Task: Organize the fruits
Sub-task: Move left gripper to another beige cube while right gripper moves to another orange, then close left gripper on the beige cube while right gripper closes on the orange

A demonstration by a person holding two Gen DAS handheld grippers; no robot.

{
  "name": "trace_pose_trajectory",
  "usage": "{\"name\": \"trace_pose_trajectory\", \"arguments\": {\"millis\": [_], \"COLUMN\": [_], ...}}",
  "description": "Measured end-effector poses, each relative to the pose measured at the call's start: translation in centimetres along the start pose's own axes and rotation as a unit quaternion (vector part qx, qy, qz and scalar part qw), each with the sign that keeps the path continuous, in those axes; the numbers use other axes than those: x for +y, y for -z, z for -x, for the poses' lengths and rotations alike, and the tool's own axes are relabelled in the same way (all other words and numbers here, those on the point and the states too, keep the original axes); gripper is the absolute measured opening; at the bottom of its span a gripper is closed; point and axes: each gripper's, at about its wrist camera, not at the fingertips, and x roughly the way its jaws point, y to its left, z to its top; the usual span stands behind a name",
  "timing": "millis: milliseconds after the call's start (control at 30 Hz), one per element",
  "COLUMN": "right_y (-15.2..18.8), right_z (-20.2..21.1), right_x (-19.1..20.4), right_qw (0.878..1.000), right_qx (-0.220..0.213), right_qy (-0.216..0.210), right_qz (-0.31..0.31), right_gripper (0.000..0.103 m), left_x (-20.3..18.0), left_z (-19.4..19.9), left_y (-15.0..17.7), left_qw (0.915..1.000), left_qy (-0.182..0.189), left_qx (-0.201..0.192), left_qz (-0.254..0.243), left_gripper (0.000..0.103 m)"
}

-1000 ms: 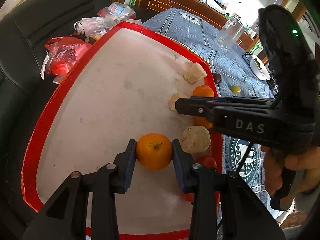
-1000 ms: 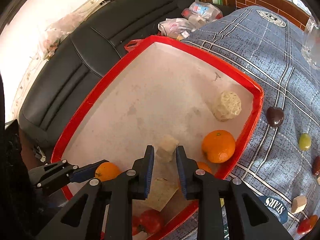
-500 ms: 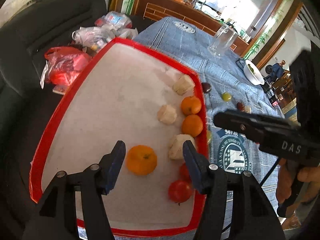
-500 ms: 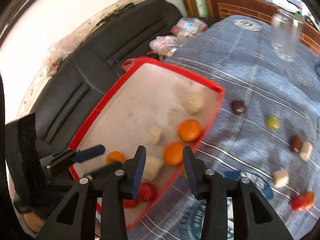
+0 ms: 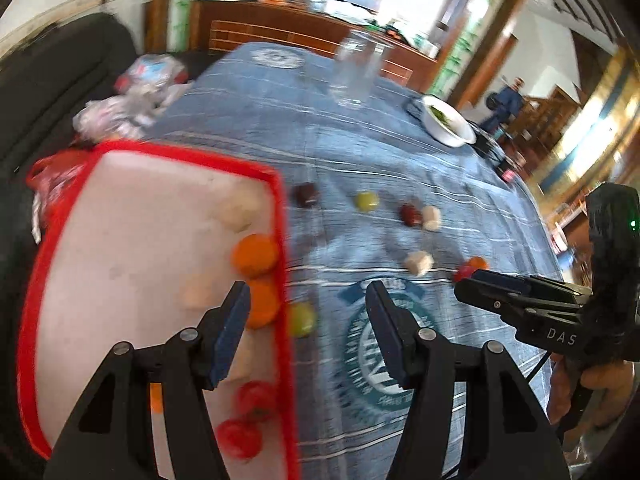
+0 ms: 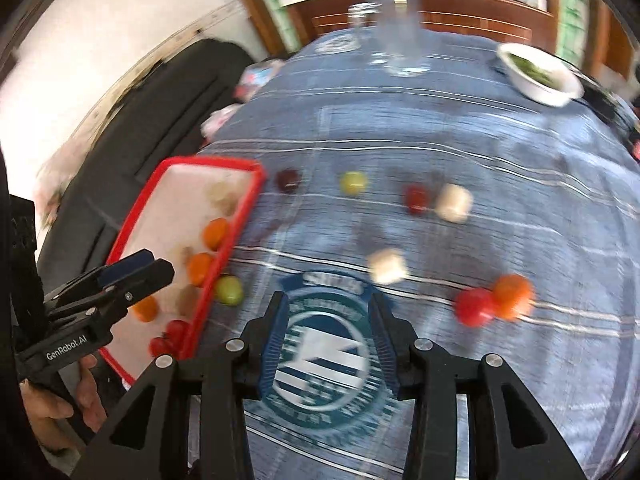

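Left gripper [image 5: 306, 312]: jaws apart, empty, poised over the red tray's [image 5: 282, 240] right rim. Right gripper [image 6: 328, 328]: jaws apart, empty, above the blue cloth [image 6: 460, 128]. Fruit: oranges [image 5: 256, 256] and tomatoes [image 5: 240, 436] in the tray; a green fruit [image 6: 229, 290] touching its outer wall; tomato and orange pair [image 6: 494, 300] well apart. Risks: round fruit likely rolls if nudged; the green one sits tight against the rim, so a finger may catch the tray.

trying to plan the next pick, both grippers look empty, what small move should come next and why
Probably ease the left gripper down onto the green fruit just outside the red tray. It lies right between the open fingers, on the cloth. The right gripper is also open, over the cloth's printed badge, nothing between its fingers.
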Motion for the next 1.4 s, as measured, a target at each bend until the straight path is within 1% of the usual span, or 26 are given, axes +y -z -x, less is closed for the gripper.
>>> {"name": "trace_pose_trajectory", "arguments": {"millis": [167, 333, 500, 633, 933, 1033, 1233, 1300, 1400], "right_y": [0.5, 1.0, 1.0, 1.1, 1.8, 1.6, 0.7, 0.5, 0.4], "right_z": [1.9, 3.1, 3.8, 4.0, 3.6, 3.3, 0.7, -0.4, -1.5], "right_x": [-4.3, -6.6, -8.0, -8.8, -13.0, -14.1, -14.6, -14.8, -15.2], "right_qw": [0.998, 0.996, 0.995, 0.994, 0.988, 0.986, 0.984, 0.981, 0.977], "right_qx": [-0.017, -0.027, -0.035, -0.037, -0.036, -0.032, -0.011, -0.001, 0.009], "right_qy": [0.021, 0.037, 0.043, 0.044, 0.061, 0.057, 0.026, 0.026, 0.011], "right_qz": [-0.049, -0.073, -0.085, -0.094, -0.137, -0.155, -0.178, -0.192, -0.214], "right_gripper": [0.043, 0.043, 0.043, 0.043, 0.043, 0.042, 0.042, 0.042, 0.042], "left_x": [-3.7, -6.7, -8.3, -9.4, -11.1, -11.3, -10.9, -10.6, -10.5], "left_z": [-1.3, -2.3, -3.1, -4.3, -6.7, -7.6, -9.8, -10.3, -11.1], "left_y": [-0.9, -0.8, -0.8, -0.6, 0.1, 0.3, -0.4, -0.7, -0.9], "left_qw": [0.9991, 0.9971, 0.9957, 0.9947, 0.992, 0.9911, 0.9924, 0.9929, 0.9928], "left_qy": [0.031, 0.049, 0.055, 0.052, 0.054, 0.05, 0.034, 0.03, 0.027], "left_qx": [0.004, 0.01, 0.017, 0.025, 0.042, 0.05, 0.063, 0.068, 0.075], "left_qz": [-0.029, -0.058, -0.072, -0.085, -0.106, -0.112, -0.1, -0.092, -0.089], "left_gripper": [0.059, 0.058, 0.058, 0.058, 0.058, 0.058, 0.058, 0.058, 0.058]}}
